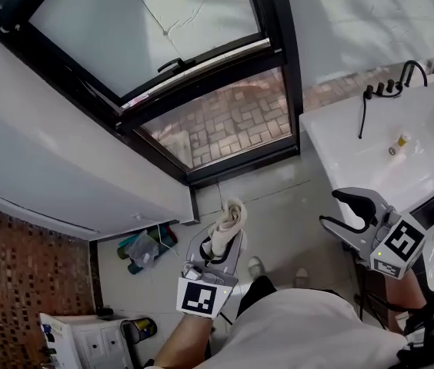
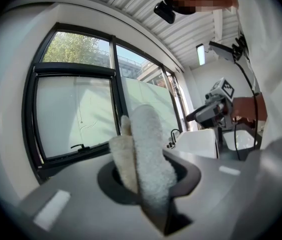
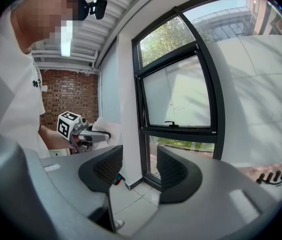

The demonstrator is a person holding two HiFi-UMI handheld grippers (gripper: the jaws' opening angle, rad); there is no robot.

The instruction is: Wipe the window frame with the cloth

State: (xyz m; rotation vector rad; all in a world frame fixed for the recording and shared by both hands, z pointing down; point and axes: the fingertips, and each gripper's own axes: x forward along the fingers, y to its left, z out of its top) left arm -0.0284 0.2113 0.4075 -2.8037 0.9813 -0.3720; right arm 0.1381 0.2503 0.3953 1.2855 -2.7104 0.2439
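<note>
A folded white cloth [image 1: 228, 223] sticks up out of my left gripper [image 1: 218, 244], which is shut on it below the window. The same cloth [image 2: 146, 156] fills the middle of the left gripper view, clamped between the jaws. The black window frame [image 1: 201, 83] runs across the upper middle of the head view, with a handle [image 1: 172, 64] on its upper sash; the cloth is apart from it. My right gripper [image 1: 348, 215] hangs open at the right, near the sink, with nothing between its fingers [image 3: 173, 171]. The frame [image 3: 142, 129] stands ahead in the right gripper view.
A white sink [image 1: 378, 141] with a black tap [image 1: 402, 79] stands at the right. A white wall panel [image 1: 48, 152] slopes along the left. Bags and bottles [image 1: 144, 248] lie on the tiled floor under it. A white box [image 1: 82, 340] sits at bottom left.
</note>
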